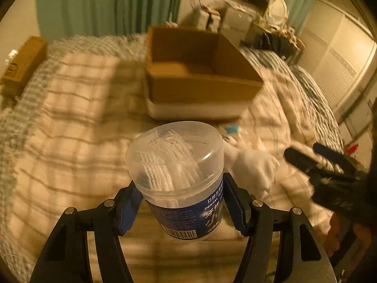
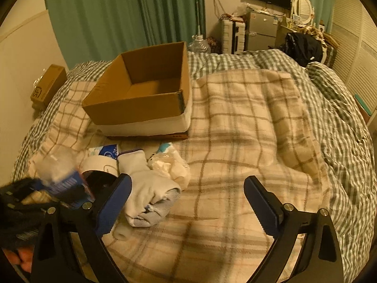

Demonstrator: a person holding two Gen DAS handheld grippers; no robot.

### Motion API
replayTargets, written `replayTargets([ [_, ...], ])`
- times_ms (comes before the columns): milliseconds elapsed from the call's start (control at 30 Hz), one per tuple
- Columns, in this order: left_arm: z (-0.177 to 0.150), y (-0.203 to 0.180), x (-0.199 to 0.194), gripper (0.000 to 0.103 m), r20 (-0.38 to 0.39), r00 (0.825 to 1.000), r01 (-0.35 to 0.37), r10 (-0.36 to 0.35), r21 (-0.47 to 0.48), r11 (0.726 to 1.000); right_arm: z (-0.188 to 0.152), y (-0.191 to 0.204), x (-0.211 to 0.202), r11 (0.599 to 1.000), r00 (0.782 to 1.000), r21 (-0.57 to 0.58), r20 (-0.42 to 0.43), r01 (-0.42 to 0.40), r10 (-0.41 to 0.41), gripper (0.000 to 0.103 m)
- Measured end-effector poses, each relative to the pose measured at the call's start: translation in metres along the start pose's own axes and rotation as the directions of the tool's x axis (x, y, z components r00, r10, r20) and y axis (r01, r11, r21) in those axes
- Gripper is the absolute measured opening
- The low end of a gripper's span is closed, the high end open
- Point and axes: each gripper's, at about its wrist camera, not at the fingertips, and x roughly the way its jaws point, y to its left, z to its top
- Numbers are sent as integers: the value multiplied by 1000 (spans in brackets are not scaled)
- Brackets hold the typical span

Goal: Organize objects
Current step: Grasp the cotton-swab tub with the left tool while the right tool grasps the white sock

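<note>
My left gripper [image 1: 183,202] is shut on a clear plastic jar of dental floss picks [image 1: 179,176] with a blue label, held above the plaid blanket. The jar also shows blurred in the right wrist view [image 2: 59,172]. An open, empty cardboard box [image 1: 195,75] stands on the bed beyond it; it also shows in the right wrist view [image 2: 143,89]. My right gripper [image 2: 188,200] is open and empty over the blanket, and shows at the right of the left wrist view [image 1: 318,158]. White socks [image 2: 146,195], a tape roll [image 2: 99,165], a blue-white packet [image 2: 108,152] and crumpled white items [image 2: 172,165] lie beside its left finger.
A plaid blanket [image 2: 247,129] covers the bed, with a checked duvet [image 2: 341,118] to the right. A small cardboard box [image 2: 47,87] sits at the far left by the wall. Green curtains, a suitcase, a fridge and a dresser stand behind the bed.
</note>
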Motion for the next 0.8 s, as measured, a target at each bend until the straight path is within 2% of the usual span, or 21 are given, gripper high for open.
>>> replayTargets([
  [133,9,12,-6,66,32,996,-81,80,28,996,2,17,22,998,996,-16,-67,-58,56,93],
  [200,8,18,-3,66,25,997,-80,80,17,997,0,26,36,996,990,-31,-115,-86,82,87],
  [267,6,23,0,67,12,997,-74,74,11,997,-5,36,51,993,981,-54,-169,-101,91,72],
  [333,6,24,2,66,8,997,-71,71,7,997,-9,41,57,994,979,-76,-192,-83,68,67],
  [367,5,24,2,66,8,998,-66,66,8,998,-11,41,58,994,978,-82,-198,-77,59,60],
  [400,5,23,0,66,4,1000,-29,28,59,998,-11,41,56,994,979,-85,-197,-74,56,59],
  [467,2,22,-5,66,15,999,-30,29,67,997,-11,41,49,994,983,-89,-180,-63,46,52],
  [567,-1,21,-12,66,26,999,-29,27,74,997,-13,48,35,991,989,-128,-144,-36,17,48],
  [700,-1,22,-27,67,48,999,-27,24,75,997,-9,56,9,985,997,-170,-80,-1,-13,45],
  [800,4,21,-42,67,76,997,-16,10,74,997,-1,59,-23,987,1000,-163,-14,-9,6,43],
])
